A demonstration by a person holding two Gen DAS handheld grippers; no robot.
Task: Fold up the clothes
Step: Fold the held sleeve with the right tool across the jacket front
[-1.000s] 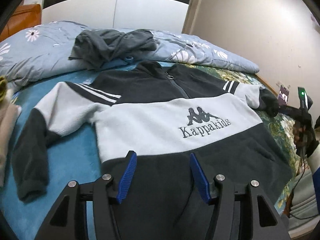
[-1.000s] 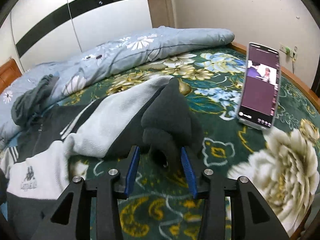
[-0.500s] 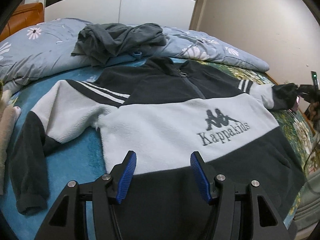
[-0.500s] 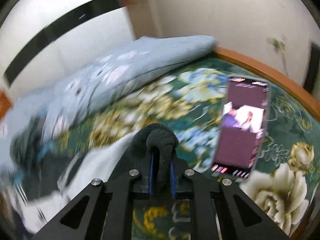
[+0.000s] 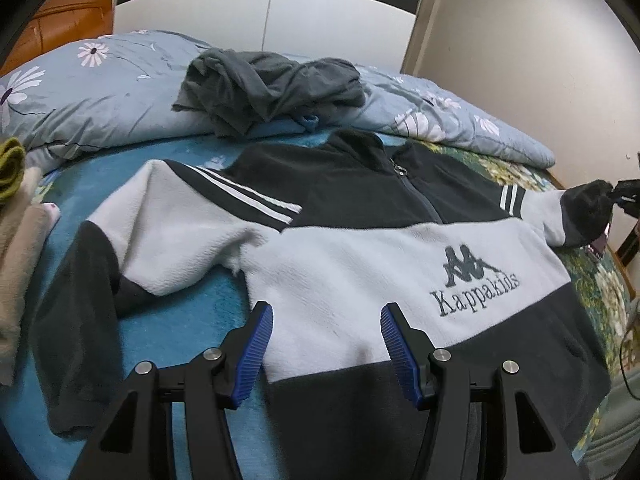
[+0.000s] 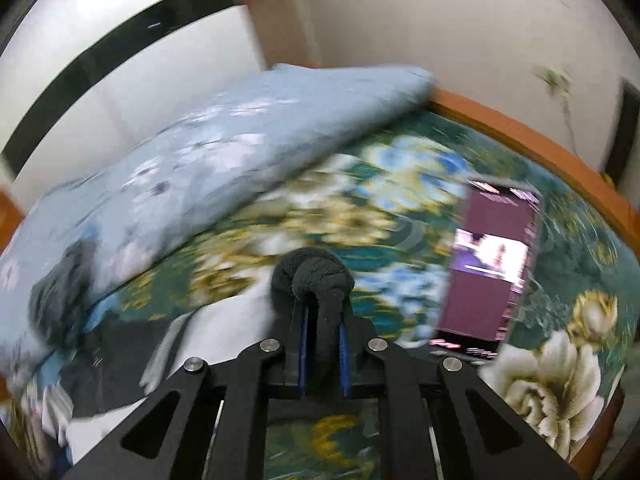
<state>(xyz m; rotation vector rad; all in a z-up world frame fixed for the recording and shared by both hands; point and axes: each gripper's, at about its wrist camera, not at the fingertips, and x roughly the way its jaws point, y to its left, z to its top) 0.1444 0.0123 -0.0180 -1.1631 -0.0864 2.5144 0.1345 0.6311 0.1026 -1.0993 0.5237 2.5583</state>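
Observation:
A black and white Kappakids fleece sweater lies front up on the bed, its left sleeve bent down at the left. My left gripper is open and empty, just above the sweater's lower hem. My right gripper is shut on the dark cuff of the right sleeve and holds it off the bed. That cuff and the right gripper also show at the far right of the left wrist view.
A crumpled grey garment lies on the blue floral duvet at the back. Beige folded cloth sits at the left edge. A lit phone stands on the green floral bedspread right of the cuff. A wooden bed rim and wall lie beyond.
My right gripper closed on the sleeve cuff and has lifted it; that view is now blurred with motion. My left gripper drifted slightly left and forward over the hem, still open.

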